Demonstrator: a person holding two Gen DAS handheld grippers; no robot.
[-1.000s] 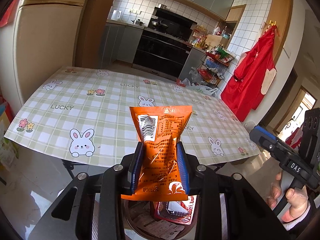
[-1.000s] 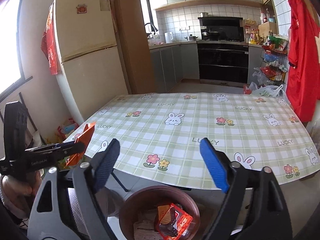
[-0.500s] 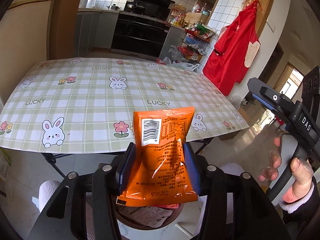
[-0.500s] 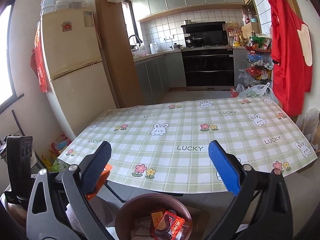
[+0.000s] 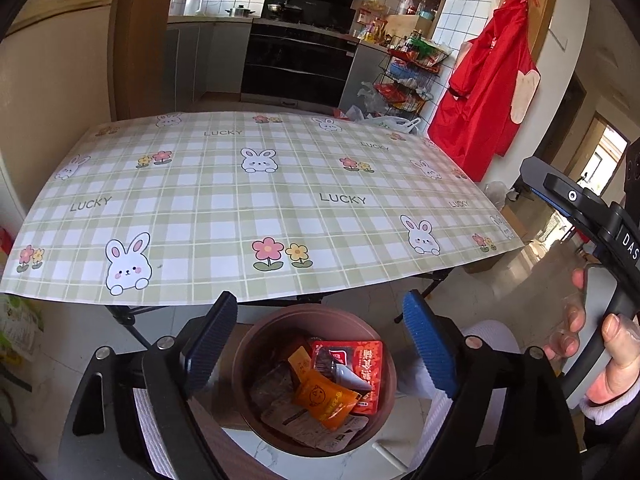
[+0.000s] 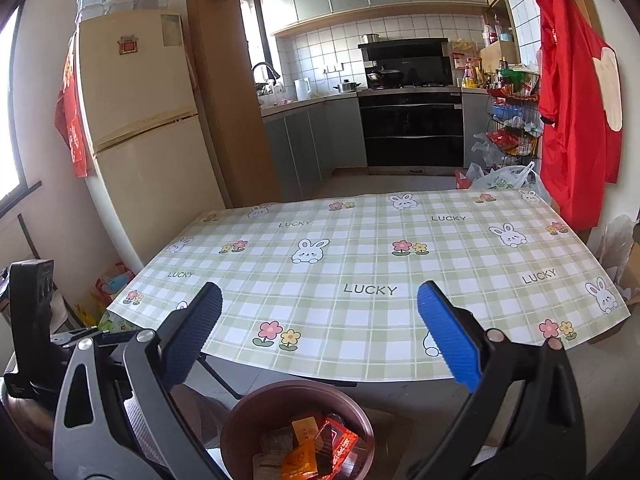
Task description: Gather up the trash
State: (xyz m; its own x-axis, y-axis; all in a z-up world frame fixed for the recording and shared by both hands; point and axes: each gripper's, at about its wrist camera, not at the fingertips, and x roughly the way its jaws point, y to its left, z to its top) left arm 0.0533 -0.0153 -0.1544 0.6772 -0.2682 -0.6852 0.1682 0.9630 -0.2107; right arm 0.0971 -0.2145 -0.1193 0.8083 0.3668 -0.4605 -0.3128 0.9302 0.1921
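An orange snack packet (image 5: 324, 398) lies loose on top of other wrappers in the brown round bin (image 5: 248, 344) on the floor, just in front of the table. My left gripper (image 5: 320, 300) hangs over the bin with its jaws opening and nothing between them. My right gripper (image 6: 320, 292) stands open and empty a little above the same bin (image 6: 240, 420), where the orange packet (image 6: 298, 460) also shows. A red wrapper (image 5: 360, 364) lies beside the packet.
The table with the green checked bunny cloth (image 5: 240, 200) spreads beyond the bin, bare of objects. A person's hand (image 5: 600, 344) grips the right tool's handle. A fridge (image 6: 136, 120), kitchen counters, a wire rack (image 6: 512, 120) and a red apron (image 6: 576, 100) stand behind.
The left jaws spread apart and the orange packet that they held dropped into the bin. The left view tipped further down over the bin. The right gripper stayed open.
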